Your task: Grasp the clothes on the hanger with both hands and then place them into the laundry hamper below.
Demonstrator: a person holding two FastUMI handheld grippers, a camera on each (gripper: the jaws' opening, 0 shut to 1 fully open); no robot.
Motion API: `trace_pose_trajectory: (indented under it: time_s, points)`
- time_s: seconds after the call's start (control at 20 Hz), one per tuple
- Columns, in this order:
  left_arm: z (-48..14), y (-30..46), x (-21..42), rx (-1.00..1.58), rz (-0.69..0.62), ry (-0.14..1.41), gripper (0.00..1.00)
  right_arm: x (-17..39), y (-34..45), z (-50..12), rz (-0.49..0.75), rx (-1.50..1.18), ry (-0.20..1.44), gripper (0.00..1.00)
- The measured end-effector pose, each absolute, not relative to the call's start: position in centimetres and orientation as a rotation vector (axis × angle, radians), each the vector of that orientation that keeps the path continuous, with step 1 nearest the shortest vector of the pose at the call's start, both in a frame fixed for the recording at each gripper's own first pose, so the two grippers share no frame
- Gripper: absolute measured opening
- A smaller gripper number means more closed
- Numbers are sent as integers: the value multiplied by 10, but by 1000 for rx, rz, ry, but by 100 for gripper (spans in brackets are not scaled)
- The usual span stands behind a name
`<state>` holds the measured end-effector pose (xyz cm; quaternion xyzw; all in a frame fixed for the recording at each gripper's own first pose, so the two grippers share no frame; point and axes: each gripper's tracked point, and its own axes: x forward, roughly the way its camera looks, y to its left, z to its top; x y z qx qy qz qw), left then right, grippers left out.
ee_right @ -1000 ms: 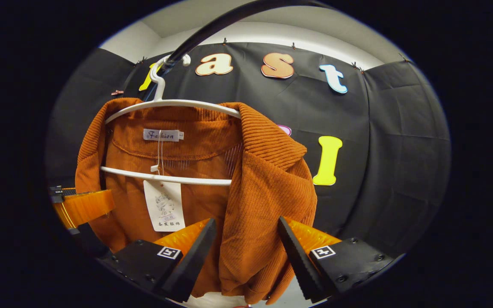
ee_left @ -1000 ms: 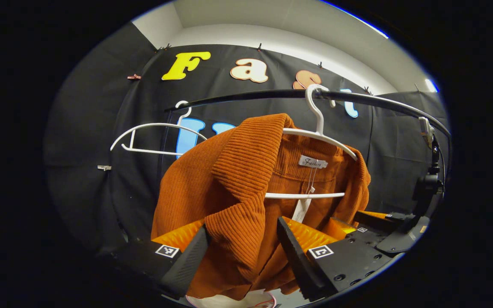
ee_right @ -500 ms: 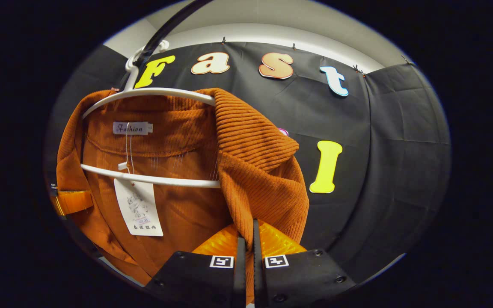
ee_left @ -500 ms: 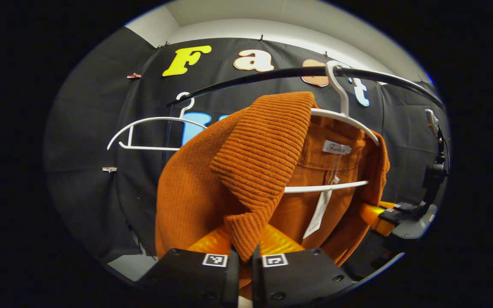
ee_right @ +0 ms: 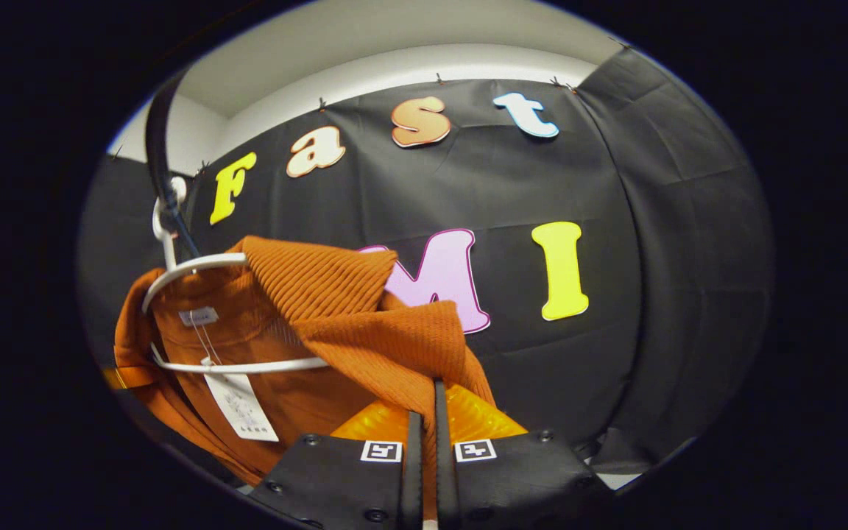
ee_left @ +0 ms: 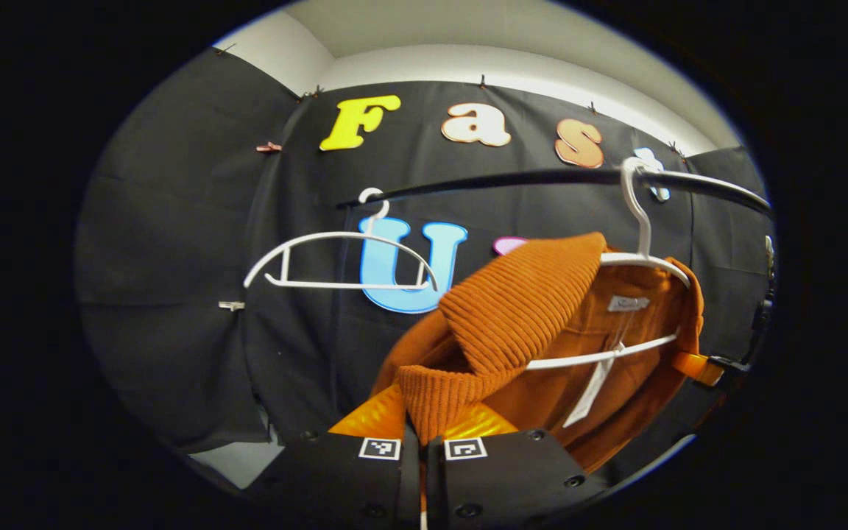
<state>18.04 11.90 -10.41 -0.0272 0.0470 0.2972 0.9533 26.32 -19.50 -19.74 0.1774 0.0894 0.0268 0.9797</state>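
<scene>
An orange ribbed jacket (ee_left: 520, 316) hangs on a white hanger (ee_left: 641, 258) from a black rail (ee_left: 512, 179). My left gripper (ee_left: 422, 442) is shut on the jacket's front edge below its collar, and the cloth is drawn out sideways away from the hanger. In the right gripper view the same jacket (ee_right: 350, 324) sits on the hanger (ee_right: 196, 266), and my right gripper (ee_right: 424, 434) is shut on its other front edge, also stretched outward. The other gripper's orange finger (ee_left: 696, 366) shows beside the jacket at far right.
A second white hanger (ee_left: 339, 258) hangs bare on the rail to the left. A paper tag (ee_right: 241, 405) dangles inside the jacket. Black cloth walls close in behind and on both sides.
Both grippers, open around the jacket's front edges a second ago, have shut on them. They have since pulled apart and back, stretching the jacket off the hanger's shoulders.
</scene>
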Motion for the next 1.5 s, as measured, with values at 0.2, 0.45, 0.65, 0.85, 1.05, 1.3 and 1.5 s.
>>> trace_pose_trajectory:
  time_s: [0.2,0.45,0.65,0.85,1.05,1.3,1.5]
  points:
    - [-69,123,172,-65,645,18,7,259,-239,-165,-24,395,91,12]
    - [-36,138,175,66,643,-40,7,278,-258,-152,-44,366,49,7]
    - [-60,157,183,93,649,14,7,284,-247,-178,-11,339,111,16]
    - [-97,168,180,46,657,103,7,282,-232,-211,10,354,199,11]
    - [-144,181,166,-22,709,205,7,271,-210,-237,45,330,264,11]
    - [-216,162,143,-118,723,357,7,247,-182,-267,77,356,362,11]
    - [-259,133,136,-187,675,460,7,223,-159,-294,113,351,453,11]
